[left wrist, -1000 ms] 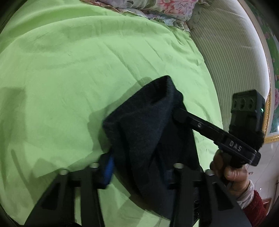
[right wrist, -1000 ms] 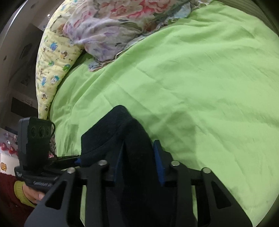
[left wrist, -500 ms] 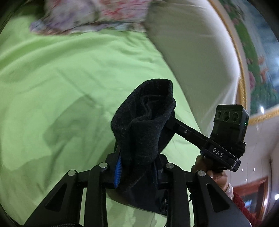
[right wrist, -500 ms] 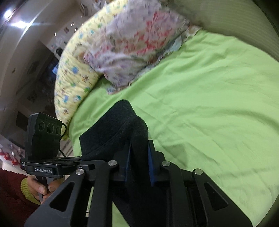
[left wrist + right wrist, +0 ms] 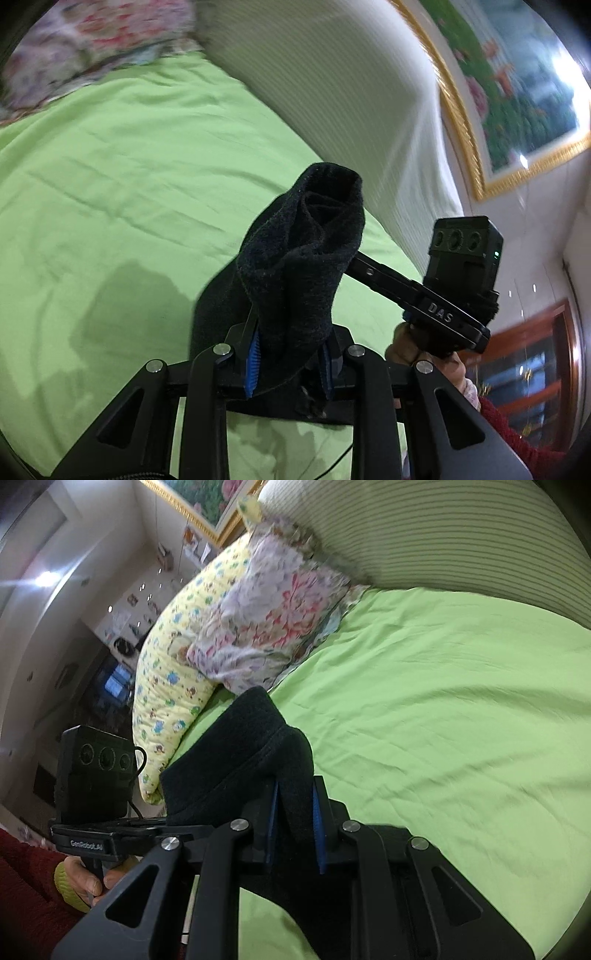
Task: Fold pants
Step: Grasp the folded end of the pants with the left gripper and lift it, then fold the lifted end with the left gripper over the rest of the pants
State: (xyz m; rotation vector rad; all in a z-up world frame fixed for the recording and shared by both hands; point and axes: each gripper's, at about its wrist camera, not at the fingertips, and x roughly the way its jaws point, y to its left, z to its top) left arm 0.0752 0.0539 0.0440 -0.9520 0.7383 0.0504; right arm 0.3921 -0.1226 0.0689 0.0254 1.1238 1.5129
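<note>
The dark fleece pants (image 5: 303, 251) hang bunched above the green bed sheet (image 5: 110, 184), held up between both grippers. In the left wrist view my left gripper (image 5: 290, 347) has cloth pinched between its blue pads (image 5: 251, 363), and its jaws are closing on it. From the right, the right gripper's finger (image 5: 384, 282) runs into the same bunch, its tips hidden by cloth. In the right wrist view my right gripper (image 5: 295, 823) is shut on a hemmed fold of the pants (image 5: 236, 760). Beside it a hand (image 5: 85, 878) holds the left gripper's handle.
The green sheet (image 5: 443, 701) spreads wide below and ahead. A floral pillow (image 5: 273, 620) and a yellow printed pillow (image 5: 170, 686) lie at one end. A striped cream headboard cushion (image 5: 332, 92) borders the bed, with a gold-framed picture (image 5: 517, 92) above it.
Both grippers have risen and swung toward the headboard, lifting the pants off the sheet. Both pairs of jaws have narrowed onto the cloth. The pants bunch is tighter.
</note>
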